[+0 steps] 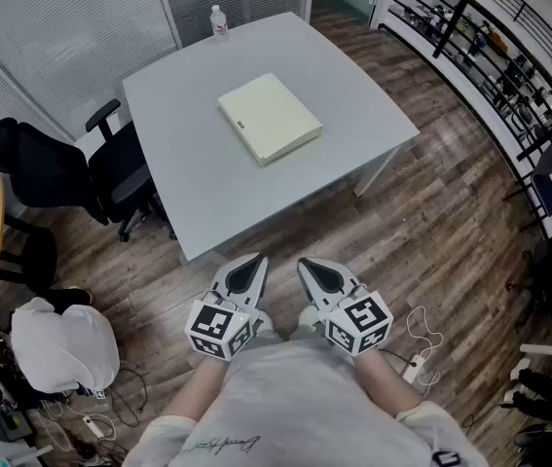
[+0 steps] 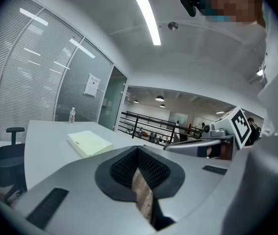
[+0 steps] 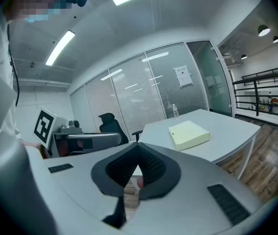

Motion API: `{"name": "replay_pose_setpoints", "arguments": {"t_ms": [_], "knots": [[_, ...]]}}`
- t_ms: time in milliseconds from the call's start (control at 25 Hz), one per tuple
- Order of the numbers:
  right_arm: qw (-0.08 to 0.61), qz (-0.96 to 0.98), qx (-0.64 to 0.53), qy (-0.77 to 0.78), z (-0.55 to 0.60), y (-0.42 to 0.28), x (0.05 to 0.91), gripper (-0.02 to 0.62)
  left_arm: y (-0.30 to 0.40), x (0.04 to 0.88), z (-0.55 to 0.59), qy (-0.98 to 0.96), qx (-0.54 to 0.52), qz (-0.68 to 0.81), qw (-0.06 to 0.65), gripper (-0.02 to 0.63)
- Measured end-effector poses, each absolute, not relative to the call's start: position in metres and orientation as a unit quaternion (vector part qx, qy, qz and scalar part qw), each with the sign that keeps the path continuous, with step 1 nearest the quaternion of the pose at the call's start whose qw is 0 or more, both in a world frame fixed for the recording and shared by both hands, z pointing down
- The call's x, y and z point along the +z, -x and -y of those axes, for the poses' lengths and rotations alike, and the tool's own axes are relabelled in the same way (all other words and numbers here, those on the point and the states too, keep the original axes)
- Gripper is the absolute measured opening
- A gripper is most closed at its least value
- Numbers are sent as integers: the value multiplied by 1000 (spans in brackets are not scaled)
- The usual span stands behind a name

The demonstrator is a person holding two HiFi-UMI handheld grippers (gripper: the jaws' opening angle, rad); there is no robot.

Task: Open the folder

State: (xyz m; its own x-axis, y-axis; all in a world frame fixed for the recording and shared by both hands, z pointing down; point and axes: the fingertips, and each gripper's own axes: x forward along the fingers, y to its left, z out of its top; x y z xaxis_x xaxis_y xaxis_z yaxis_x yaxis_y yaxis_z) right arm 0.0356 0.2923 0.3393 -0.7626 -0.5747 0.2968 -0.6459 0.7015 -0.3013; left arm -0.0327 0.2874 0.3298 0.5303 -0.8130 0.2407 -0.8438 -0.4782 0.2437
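The folder (image 1: 269, 118) lies shut and flat near the middle of the counter (image 1: 207, 188), set a little toward the far side. Its long axis runs parallel to the counter's left and right edges. The thick labelled side faces the left edge, so that is probably the spine, and the cover would then lift from the long side facing the right edge. From the folder, come back across bare counter to the near corner: both of your tools sit short of that corner, over the floor, well apart from the folder. It lies almost straight ahead of the pair. Neither tool is clearly nearer, though the right tool (image 1: 307, 266) is on the side of the likely opening edge and the left tool (image 1: 252, 264) on the spine side. Both tools are closed tip to tip with nothing in them. You hold them low against your waist, marker cubes toward your body, noses tipped slightly down and toed in toward each other. The coming move therefore looks like a long reach forward over the near corner, and you would have to open the jaws before they can take the cover's edge.
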Motion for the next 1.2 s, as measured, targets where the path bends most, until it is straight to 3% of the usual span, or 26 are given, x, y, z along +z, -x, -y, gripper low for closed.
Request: {"name": "replay_pose_setpoints", "arguments": {"t_ms": [1200], "knots": [[74, 932, 209, -287, -268, -103, 342, 20, -39, 330, -269, -838, 48, 515, 172, 9]]}}
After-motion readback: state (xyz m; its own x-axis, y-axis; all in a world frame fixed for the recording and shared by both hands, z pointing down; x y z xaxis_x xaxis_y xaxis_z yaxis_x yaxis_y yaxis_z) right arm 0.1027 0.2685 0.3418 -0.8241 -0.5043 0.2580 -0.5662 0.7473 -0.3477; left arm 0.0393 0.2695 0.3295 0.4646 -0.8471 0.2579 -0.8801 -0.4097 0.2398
